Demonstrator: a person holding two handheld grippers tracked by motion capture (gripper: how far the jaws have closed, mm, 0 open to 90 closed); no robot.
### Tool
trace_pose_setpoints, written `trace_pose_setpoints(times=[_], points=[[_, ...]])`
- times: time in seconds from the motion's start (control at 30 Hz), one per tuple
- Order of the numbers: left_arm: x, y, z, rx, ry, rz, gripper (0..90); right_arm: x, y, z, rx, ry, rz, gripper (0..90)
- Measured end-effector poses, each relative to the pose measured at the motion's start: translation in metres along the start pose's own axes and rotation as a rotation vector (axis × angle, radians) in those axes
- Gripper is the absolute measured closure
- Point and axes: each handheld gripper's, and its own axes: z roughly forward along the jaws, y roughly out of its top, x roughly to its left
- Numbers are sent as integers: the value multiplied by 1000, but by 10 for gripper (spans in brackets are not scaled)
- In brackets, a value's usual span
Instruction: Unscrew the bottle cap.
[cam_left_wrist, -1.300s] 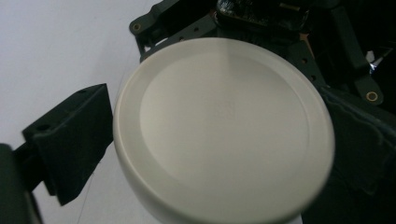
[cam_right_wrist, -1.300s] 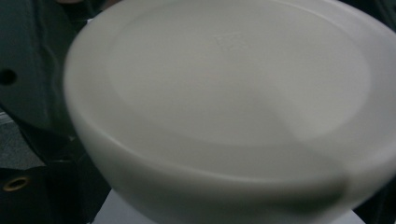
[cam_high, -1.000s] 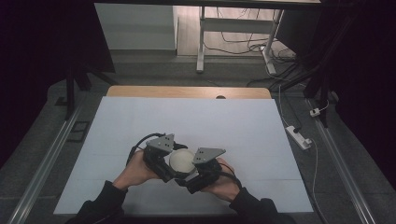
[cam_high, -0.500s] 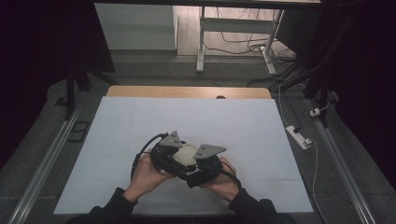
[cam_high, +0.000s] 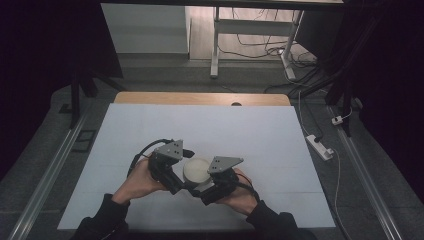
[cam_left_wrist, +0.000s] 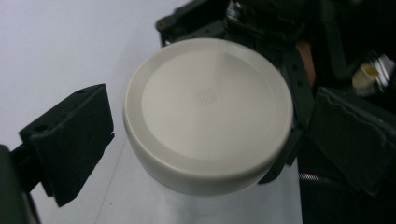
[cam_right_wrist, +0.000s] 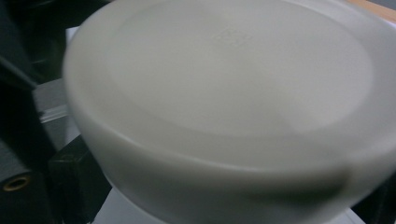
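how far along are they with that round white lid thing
Done: both grippers have closed in on the round white lid near the table front. In hand: the left gripper straddles it with a gap at one jaw; the right gripper is beside it, grip unclear. Left: lifting or twisting it.

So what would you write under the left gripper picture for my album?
A round cream lid sits between the open left gripper jaws, with the right gripper behind.

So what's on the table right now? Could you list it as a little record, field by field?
Object: round off-white lidded container, upright
Surface: white table
Left gripper: jaws set to either side of the lid, a gap showing at one jaw
Right gripper: close against the container; whether it grips it cannot be told
Hands: one on each gripper, at the table's near edge
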Motion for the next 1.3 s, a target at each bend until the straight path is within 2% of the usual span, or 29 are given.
trace_pose_setpoints(times=[0.17,0.27,0.3,0.37,0.5,0.63,0.67,0.7,0.77,0.8,0.83,0.87,0.93,0.97,1.0,1.03,1.1,1.17,1.2,1.23,1.3], points=[[1,-3,1,-17,-92,44,27,7,1,2,-6,65,-38,64],[0,-4,4,-8,-109,61,36,10,1,3,-10,86,-51,64],[-1,-5,6,-12,-115,74,66,12,2,3,-17,102,-57,64],[-1,-5,7,-27,-109,75,76,12,3,2,-16,99,-58,64],[-2,-5,10,-33,-49,29,80,10,3,2,-10,64,-47,64],[-4,0,16,-28,52,-74,80,5,2,2,4,-3,-11,64],[-4,0,16,-28,52,-74,80,3,2,2,4,-19,-2,64],[-7,3,19,-33,111,-146,80,2,2,2,3,-29,12,64],[-12,7,23,-26,172,-187,81,-1,1,1,2,-50,26,64],[-12,7,23,-26,172,-187,80,-1,1,1,5,-59,29,64],[-17,11,26,-14,227,-207,80,-2,1,1,5,-64,34,64],[-17,11,26,-14,227,-207,80,-2,1,1,5,-70,36,64],[-20,13,29,-3,259,-212,79,-2,0,1,10,-80,40,64],[-21,13,29,-1,263,-209,77,-3,0,1,10,-79,43,64],[-20,13,30,-1,260,-200,71,-3,0,1,11,-78,45,64],[-17,12,28,3,222,-196,56,-3,0,1,9,-76,46,64],[-14,11,24,-21,173,-200,18,-3,1,0,3,-68,46,64],[-13,11,21,-26,157,-185,10,-3,1,-1,-1,-61,40,64],[-12,10,17,-23,145,-164,8,-3,1,-1,-3,-53,40,64],[-10,9,11,-16,112,-125,8,-3,1,-1,-4,-43,39,64],[-8,7,6,-3,73,-79,10,-2,1,-1,-4,-24,26,64]])
